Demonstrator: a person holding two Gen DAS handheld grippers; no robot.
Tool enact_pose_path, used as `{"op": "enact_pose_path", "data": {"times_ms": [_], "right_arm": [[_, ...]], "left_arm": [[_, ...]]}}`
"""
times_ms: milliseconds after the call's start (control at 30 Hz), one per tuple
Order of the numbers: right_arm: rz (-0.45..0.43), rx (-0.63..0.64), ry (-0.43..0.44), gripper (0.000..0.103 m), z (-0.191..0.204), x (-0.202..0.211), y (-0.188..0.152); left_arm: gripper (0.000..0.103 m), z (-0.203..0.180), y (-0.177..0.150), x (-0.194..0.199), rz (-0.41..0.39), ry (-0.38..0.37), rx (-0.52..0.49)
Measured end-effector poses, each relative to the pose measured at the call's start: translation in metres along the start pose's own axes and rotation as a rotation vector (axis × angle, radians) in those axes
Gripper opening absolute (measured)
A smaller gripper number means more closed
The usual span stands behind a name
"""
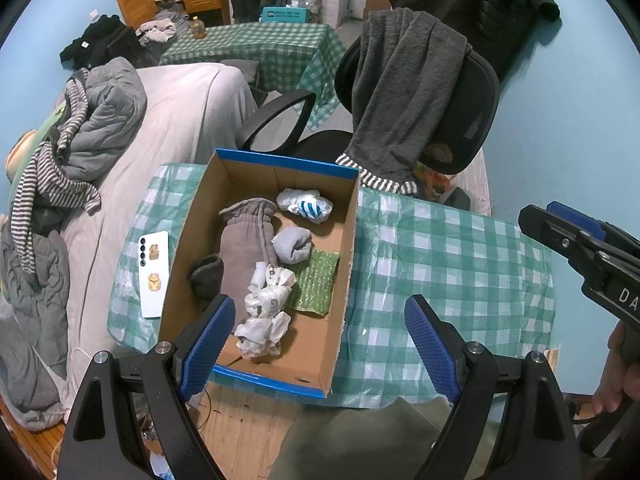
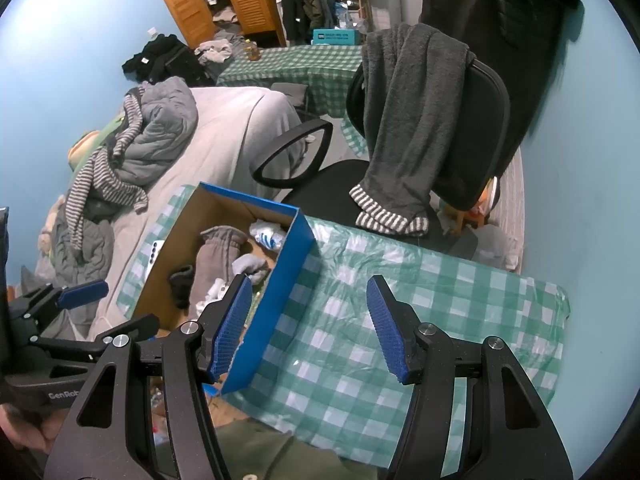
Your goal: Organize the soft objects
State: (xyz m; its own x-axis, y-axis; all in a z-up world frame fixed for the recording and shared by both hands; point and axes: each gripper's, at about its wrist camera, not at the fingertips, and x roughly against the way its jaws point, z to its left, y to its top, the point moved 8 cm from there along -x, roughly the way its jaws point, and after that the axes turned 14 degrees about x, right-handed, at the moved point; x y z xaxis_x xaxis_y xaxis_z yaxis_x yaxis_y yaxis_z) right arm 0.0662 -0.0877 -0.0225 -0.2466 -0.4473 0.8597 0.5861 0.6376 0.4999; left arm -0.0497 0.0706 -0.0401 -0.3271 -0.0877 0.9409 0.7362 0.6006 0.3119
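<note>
1. We hold the left hand-held gripper (image 1: 320, 344) above the near end of the cardboard box (image 1: 182, 240), its blue pads spread wide apart and gripping nothing.
2. The right hand-held gripper (image 2: 310, 328) hangs over the checked cloth of the bench (image 2: 440, 320), at about 3 o'clock from the box; its pads are likewise apart and empty.
3. The soft things all lie inside the box: a grey mitten (image 1: 246, 248) along the left wall, a dark sock (image 1: 206, 276) at its 8 o'clock, a rolled grey sock (image 1: 293, 245) near the middle, a crumpled white printed cloth (image 1: 266, 308) nearest us, a white bundle with blue stripes (image 1: 306, 205) at the far end, and a green sparkly pad (image 1: 316, 282) flat on the floor of the box.
4. We see no soft thing on the bench outside the box; only a white phone (image 1: 154, 274) lies at the box's 9 o'clock.
5. The relation that matters, as we judge it: the box's long axis runs from 6 to 12 o'clock away from the left gripper, and the printed cloth sits just ahead of its left pad, so the left hand is plainly the nearer one.
6. The sorting looks to us nearly finished.
</note>
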Motion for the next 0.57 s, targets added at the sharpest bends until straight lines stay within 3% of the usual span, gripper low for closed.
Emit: {"op": "enact_pose_path", "data": {"times_ms": [567], "right_arm": [[0.001,0.0,0.0,0.059,0.0017,0.0005,-0.0008]], "left_arm": [[0.088,0.0008,-0.0023,0.0049,-0.001,-0.004,0.008]]}}
